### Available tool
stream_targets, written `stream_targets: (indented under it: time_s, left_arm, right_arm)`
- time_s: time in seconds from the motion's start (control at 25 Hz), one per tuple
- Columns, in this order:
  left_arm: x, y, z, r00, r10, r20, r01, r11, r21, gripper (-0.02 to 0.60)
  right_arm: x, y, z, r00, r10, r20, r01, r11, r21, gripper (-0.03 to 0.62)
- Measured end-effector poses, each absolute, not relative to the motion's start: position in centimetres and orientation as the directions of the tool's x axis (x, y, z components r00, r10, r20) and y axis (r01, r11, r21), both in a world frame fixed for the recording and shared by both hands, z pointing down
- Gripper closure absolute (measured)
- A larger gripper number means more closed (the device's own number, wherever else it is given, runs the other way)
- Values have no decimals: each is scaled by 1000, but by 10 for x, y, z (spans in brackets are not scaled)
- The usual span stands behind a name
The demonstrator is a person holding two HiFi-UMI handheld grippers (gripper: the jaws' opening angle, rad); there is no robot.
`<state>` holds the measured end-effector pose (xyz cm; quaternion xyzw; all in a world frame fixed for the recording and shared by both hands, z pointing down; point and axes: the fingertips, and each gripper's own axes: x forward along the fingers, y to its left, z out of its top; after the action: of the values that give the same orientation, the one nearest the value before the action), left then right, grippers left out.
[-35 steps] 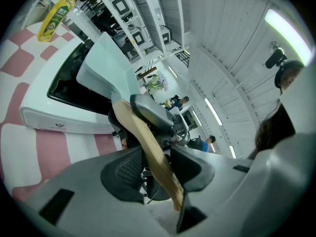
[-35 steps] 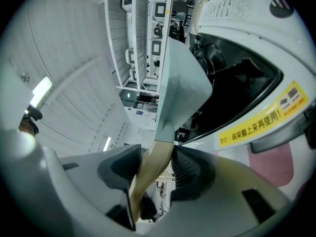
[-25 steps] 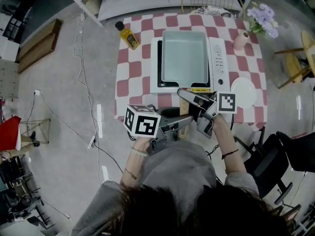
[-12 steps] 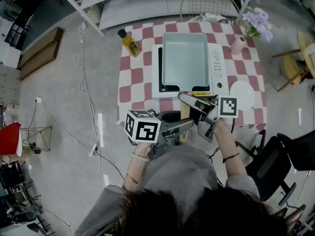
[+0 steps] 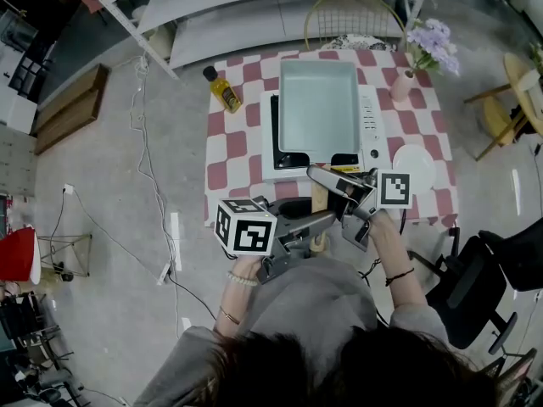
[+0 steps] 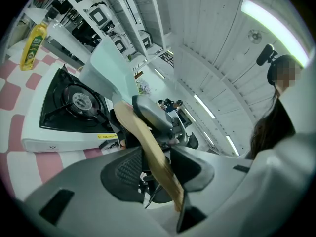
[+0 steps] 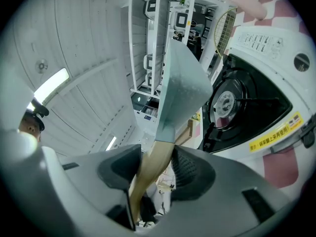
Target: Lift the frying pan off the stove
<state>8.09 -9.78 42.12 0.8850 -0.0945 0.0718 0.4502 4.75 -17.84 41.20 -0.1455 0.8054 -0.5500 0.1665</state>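
Your grippers have both risen with the frying pan (image 5: 318, 100), now clear above the stove (image 5: 375, 113). Your left gripper (image 6: 157, 168) and right gripper (image 7: 150, 174) both pinch its wooden handle (image 5: 319, 198). The pan stretches toward 12 o'clock, and the right is nearer to it.

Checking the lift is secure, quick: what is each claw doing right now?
Left claw: closed on the wooden handle of the frying pan.
Right claw: closed on the same handle, nearer the pan.
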Motion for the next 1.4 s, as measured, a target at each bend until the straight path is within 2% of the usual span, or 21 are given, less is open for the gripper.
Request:
stream_targets:
  time_s: [1.4]
  left_arm:
    - [78, -89, 360, 984, -99, 147, -173, -717, 676, 400]
  right_arm:
    - [48, -168, 339, -880, -439, -179, -82, 512, -855, 387]
